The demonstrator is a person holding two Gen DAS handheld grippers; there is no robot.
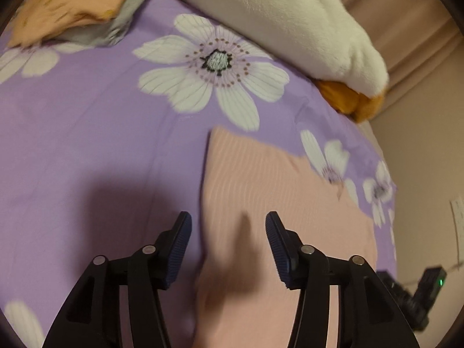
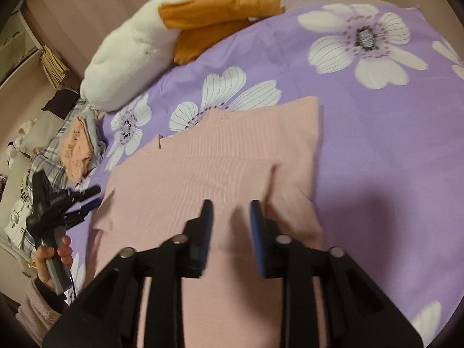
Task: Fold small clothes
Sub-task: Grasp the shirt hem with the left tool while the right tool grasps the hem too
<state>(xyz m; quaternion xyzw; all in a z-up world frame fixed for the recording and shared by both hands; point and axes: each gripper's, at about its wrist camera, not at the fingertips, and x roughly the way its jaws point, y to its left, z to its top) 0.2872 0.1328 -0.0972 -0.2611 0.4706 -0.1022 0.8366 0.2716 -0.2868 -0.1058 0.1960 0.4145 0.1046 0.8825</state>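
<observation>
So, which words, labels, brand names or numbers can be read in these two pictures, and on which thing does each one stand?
No text can be read with certainty.
A white print runs along the black body of the left gripper in the right wrist view: too small and blurred to read.
The pale paper slip on the beige wall in the left wrist view: any marks are blurred.
The pink ribbed knit garment and the purple flowered bedsheet carry no writing.
</observation>
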